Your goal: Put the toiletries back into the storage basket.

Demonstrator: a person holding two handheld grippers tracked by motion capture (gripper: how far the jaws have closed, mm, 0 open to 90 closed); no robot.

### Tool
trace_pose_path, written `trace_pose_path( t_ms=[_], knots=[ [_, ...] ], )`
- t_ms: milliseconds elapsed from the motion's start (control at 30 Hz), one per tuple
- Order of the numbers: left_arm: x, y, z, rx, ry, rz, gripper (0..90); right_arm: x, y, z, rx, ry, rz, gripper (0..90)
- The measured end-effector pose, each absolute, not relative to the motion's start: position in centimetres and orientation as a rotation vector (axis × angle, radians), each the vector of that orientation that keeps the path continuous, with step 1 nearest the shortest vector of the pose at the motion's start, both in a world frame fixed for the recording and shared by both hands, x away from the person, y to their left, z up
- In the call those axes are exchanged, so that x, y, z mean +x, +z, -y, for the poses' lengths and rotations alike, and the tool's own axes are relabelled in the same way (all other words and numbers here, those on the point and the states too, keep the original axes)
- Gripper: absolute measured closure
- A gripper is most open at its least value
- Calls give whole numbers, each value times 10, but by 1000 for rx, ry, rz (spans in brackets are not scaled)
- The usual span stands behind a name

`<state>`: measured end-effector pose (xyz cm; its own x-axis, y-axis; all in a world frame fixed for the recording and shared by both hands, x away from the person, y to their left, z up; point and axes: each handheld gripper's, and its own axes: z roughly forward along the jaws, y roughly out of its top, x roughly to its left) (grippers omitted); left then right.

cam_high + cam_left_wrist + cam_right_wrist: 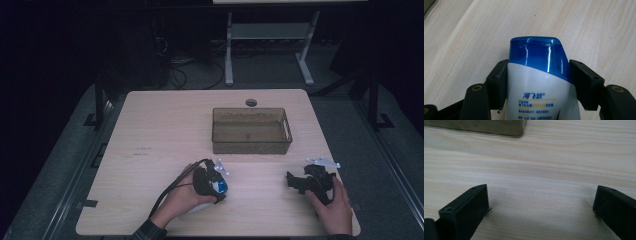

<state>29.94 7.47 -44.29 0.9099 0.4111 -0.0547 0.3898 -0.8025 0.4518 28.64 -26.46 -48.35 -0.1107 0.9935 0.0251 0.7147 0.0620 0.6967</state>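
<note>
The shampoo bottle (541,82) sits clamped between the left tongs (539,82).

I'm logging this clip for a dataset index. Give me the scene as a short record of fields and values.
surface: wooden table
held item: white shampoo bottle with blue cap
left tool: jaws pressed on the bottle's two sides
right tool: open, nothing between the jaws, low over bare wood
container: translucent brown bin, near the table's far edge

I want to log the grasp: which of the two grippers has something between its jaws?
The left gripper: its jaws flank a white bottle. The right gripper has none.
</note>
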Motion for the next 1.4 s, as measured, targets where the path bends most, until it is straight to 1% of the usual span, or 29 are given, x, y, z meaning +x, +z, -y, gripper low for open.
trace_pose_path(
  t_ms=[133, 233, 267, 333, 533, 867, 1200, 1400],
  knots=[
    [300, -439, -79, 2587, 59, -575, 355, 286, -484, 265, 1699, 788, -1879, 0],
    [300, -434, -85, 2551, 51, -575, 356, 286, -484, 265, 1699, 787, -1879, 0],
    [300, -431, -89, 2510, 49, -580, 356, 286, -484, 265, 1699, 787, -1879, 0],
    [301, -429, -92, 2511, 52, -566, 357, 286, -484, 265, 1699, 788, -1879, 0],
    [301, -421, -106, 2410, 27, -577, 358, 286, -484, 265, 1699, 787, -1879, 0],
    [303, -408, -129, 2312, 7, -587, 360, 286, -484, 265, 1699, 787, -1879, 0],
    [306, -390, -158, 2189, 38, -593, 363, 286, -484, 265, 1699, 787, -1879, 0],
    [307, -383, -169, 2123, 27, -590, 364, 286, -484, 265, 1699, 788, -1879, 0]
  ],
)
